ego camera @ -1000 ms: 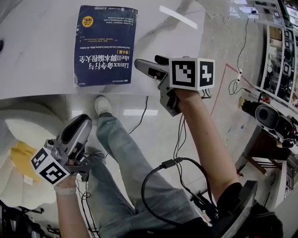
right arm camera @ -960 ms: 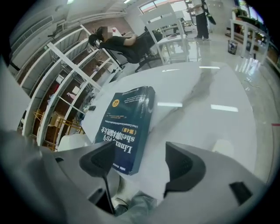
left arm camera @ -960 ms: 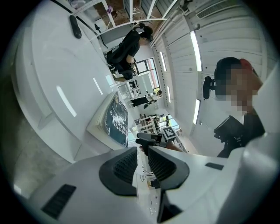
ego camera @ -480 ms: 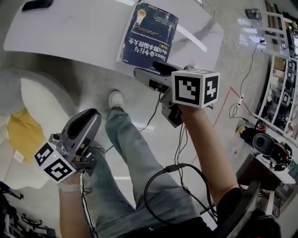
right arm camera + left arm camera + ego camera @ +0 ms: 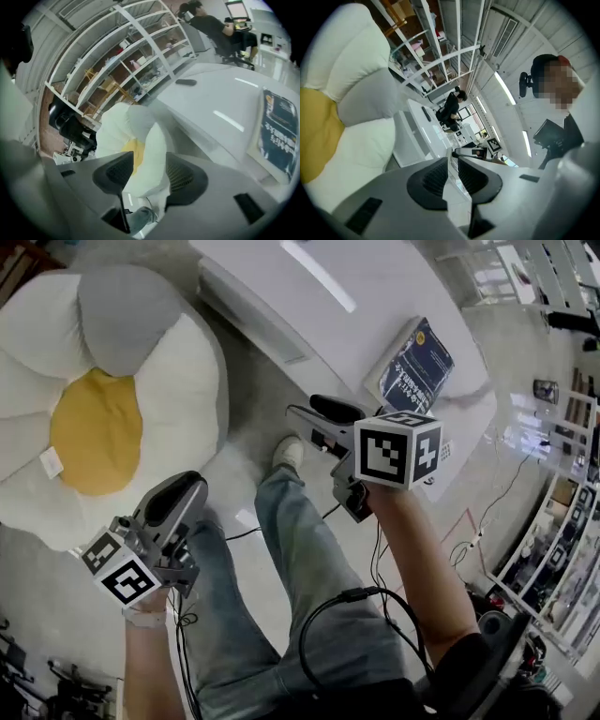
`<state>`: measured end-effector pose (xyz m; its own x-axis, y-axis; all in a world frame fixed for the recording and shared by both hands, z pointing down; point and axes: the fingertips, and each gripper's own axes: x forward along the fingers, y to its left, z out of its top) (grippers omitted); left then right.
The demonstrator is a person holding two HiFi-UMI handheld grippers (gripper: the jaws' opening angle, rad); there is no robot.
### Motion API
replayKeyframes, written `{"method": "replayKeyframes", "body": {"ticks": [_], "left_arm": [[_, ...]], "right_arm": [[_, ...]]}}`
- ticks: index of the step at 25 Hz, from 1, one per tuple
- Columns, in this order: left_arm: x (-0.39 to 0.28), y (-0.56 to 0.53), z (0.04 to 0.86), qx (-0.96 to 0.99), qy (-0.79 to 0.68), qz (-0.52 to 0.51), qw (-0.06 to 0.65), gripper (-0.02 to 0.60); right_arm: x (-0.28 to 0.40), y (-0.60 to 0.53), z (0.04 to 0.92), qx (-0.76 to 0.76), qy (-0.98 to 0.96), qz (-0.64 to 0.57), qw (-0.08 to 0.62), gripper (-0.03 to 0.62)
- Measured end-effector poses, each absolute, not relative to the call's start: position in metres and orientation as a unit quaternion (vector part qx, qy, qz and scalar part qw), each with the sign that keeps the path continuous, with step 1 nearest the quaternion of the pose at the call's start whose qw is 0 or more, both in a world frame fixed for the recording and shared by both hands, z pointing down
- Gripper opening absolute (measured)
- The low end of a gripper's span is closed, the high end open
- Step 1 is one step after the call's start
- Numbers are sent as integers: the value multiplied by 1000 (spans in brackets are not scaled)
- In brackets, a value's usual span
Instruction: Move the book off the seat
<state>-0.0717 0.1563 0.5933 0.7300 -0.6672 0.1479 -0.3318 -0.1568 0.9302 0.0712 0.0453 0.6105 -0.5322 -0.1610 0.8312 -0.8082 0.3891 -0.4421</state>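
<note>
"So where is the book [image 5: 417, 365]?"

"Flat on the white table [image 5: 309, 296], out by its far right corner, cover up. It lies well apart from the seat [image 5: 178, 371], the flower-shaped cushion at the far left with white petals, one grey petal and a yellow middle."

"Anything on that seat?"

"A small white tag [image 5: 52, 462] just beside the yellow middle."

"What lies between the grippers and the table?"

"The person's own leg [image 5: 300, 559] in jeans and a white shoe [image 5: 289, 451] stretch over the floor between the two grippers, toward the table's near edge. A black cable [image 5: 319, 624] loops over the thigh."

"And the hands?"

"The left gripper [image 5: 183, 491] is at the near left, just off the seat's near rim, pointing toward the far right. Its jaws stand a narrow slit apart with nothing in it. The right gripper [image 5: 314, 418] is held out on a bare forearm [image 5: 422, 559] near the table's near edge, tipped downward, with its marker cube [image 5: 398, 448] on top. Its jaws have just been closing, yet a clear gap shows between them, and only the cushion beyond appears through it. They hold nothing."
</note>
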Motion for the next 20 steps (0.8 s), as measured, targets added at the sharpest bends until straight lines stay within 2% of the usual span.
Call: {"method": "replayKeyframes", "body": {"ticks": [8,14,20], "left_arm": [[-188,211,597,703,-428,-214,527,66],[-248,239,562,650,-549,-249,462,49],[-309,308,521,596,-631,-286,407,35]], "right_arm": [[-75,95,613,226,-787,422,389,98],[-154,121,585,126,-813,400,403,77],[-244,197,541,30,-848,356,393,54]]}}
